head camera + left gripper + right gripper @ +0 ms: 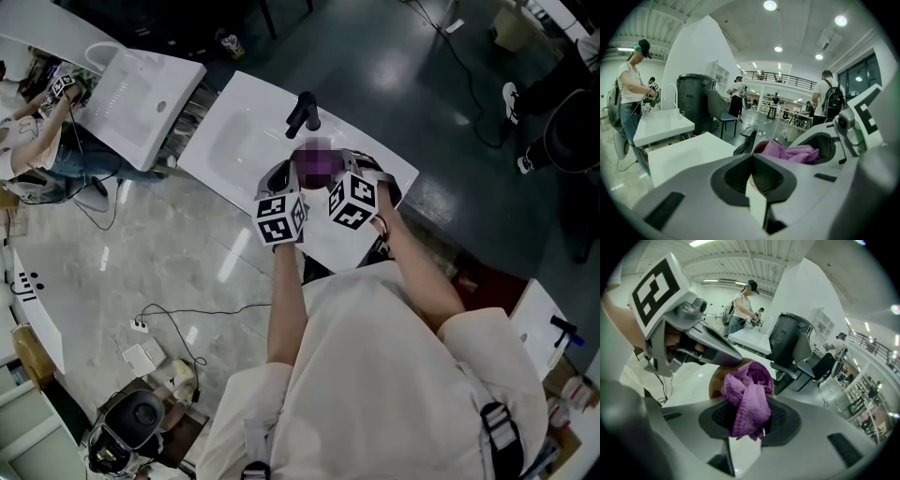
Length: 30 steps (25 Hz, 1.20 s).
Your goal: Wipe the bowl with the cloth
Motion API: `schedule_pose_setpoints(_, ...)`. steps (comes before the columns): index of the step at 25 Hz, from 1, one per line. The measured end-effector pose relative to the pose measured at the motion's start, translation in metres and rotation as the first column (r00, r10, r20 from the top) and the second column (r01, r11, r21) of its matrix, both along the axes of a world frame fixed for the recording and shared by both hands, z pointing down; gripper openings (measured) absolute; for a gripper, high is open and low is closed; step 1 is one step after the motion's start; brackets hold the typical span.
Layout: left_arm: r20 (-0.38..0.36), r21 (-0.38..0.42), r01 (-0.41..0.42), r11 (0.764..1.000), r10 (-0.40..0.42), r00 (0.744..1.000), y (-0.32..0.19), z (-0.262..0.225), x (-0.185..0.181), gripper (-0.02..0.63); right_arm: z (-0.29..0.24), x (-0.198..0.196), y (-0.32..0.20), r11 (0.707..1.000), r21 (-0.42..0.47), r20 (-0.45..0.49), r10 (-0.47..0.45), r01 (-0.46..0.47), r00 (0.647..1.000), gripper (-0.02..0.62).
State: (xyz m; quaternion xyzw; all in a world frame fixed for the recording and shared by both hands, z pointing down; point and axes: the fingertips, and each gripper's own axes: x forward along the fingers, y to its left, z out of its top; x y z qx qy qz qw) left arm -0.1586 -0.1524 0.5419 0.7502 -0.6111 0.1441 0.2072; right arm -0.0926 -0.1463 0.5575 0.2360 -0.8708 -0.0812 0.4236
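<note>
Two grippers: they meet close together above the white table (234,141), apparently so that one can steady the bowl while the other works the cloth.
Left gripper (752,164): its jaws are drawn together with a thin tan edge nipped between them, seemingly the bowl's rim. This is judged a holding grip that presents the bowl to the other tool.
Right gripper (749,409): its jaws are pinched on the purple cloth (747,392). The cloth bunches ahead of the tips as a wad, a shape suited to rubbing a curved surface.
Bowl (716,380): it is brown and held in the air between the two grippers, mostly hidden behind the cloth.
Cloth and bowl: the wad lies at the bowl's mouth, but whether it presses on the inside cannot be told.
Task stage: wiping looks to be under way or about to start.
Writing: only black-and-white square markers on the grippers' cubes. No brand, label or word is legible anywhere.
</note>
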Motion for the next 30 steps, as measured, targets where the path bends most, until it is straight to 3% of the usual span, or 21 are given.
schedule_pose_setpoints(10, 0.0, 0.023, -0.028, 0.999, 0.028, 1.0, -0.011, -0.013, 0.002, 0.014, 0.006, -0.016, 0.033, 0.997, 0.021, -0.038, -0.068, 0.069, 0.997, 0.115)
schedule_pose_setpoints(16, -0.049, 0.046, -0.073, 0.996, 0.075, 0.996, -0.011, -0.019, 0.012, 0.014, -0.009, -0.023, 0.021, 0.994, 0.07, 0.004, -0.088, 0.087, 0.996, 0.114)
schedule_pose_setpoints(23, -0.042, 0.062, -0.111, 0.992, 0.113, 0.993, -0.003, -0.022, 0.025, 0.014, -0.017, -0.017, -0.008, 0.99, 0.13, 0.002, -0.053, 0.053, 0.999, 0.115)
schedule_pose_setpoints(30, 0.012, 0.051, -0.117, 0.992, 0.117, 0.993, 0.005, -0.023, 0.033, 0.014, -0.011, 0.001, -0.034, 0.981, 0.196, -0.106, 0.023, -0.002, 0.994, 0.115)
